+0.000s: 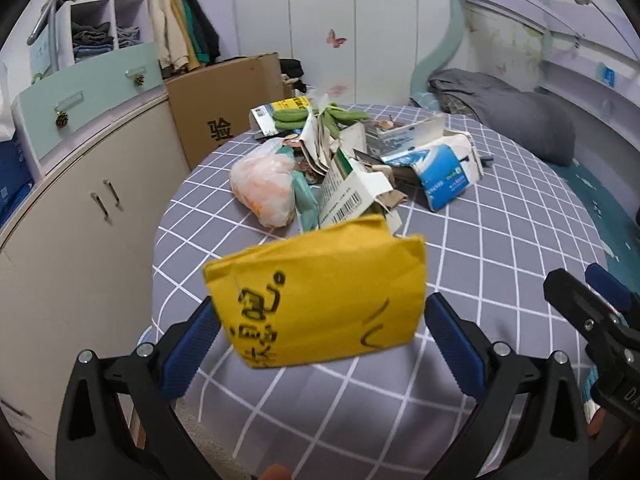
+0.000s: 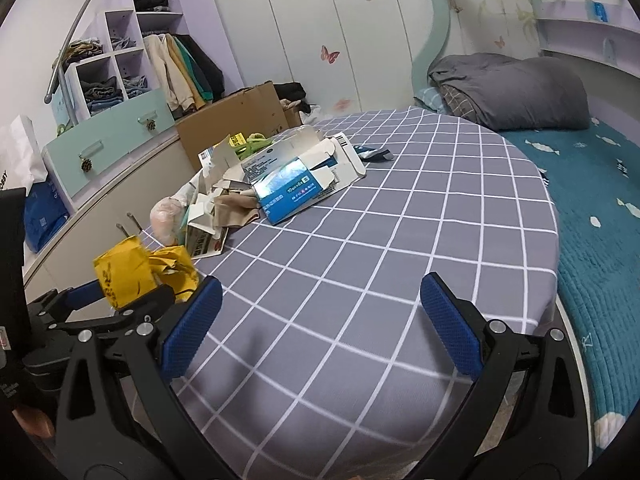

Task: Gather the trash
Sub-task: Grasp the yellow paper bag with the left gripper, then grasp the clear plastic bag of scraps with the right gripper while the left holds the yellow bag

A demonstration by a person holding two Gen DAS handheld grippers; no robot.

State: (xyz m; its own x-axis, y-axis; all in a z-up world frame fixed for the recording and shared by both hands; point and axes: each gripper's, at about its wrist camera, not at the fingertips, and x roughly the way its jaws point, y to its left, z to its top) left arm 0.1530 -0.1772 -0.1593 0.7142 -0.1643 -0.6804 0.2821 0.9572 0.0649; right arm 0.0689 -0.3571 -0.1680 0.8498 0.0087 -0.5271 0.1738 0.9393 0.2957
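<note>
— What do we have in the left gripper [image 1: 320, 316]?

— A crumpled yellow paper envelope [image 1: 316, 292] with black handwriting, creased and folded over. It sits between our ribbed blue pads [image 1: 192, 344]; the jaws pinch its sides, and it hangs above the near edge of the bed [image 2: 360, 280].

— And the right gripper [image 2: 320, 320]?

— Our jaws there are spread wide over the grey sheet with its white grid, nothing between them.

— The rest of the trash?

— Heaped farther up the sheet: a flattened glossy blue-and-white carton [image 2: 296, 188], torn cardboard, and a soft translucent plastic bag [image 1: 264, 184] with orange contents.
</note>
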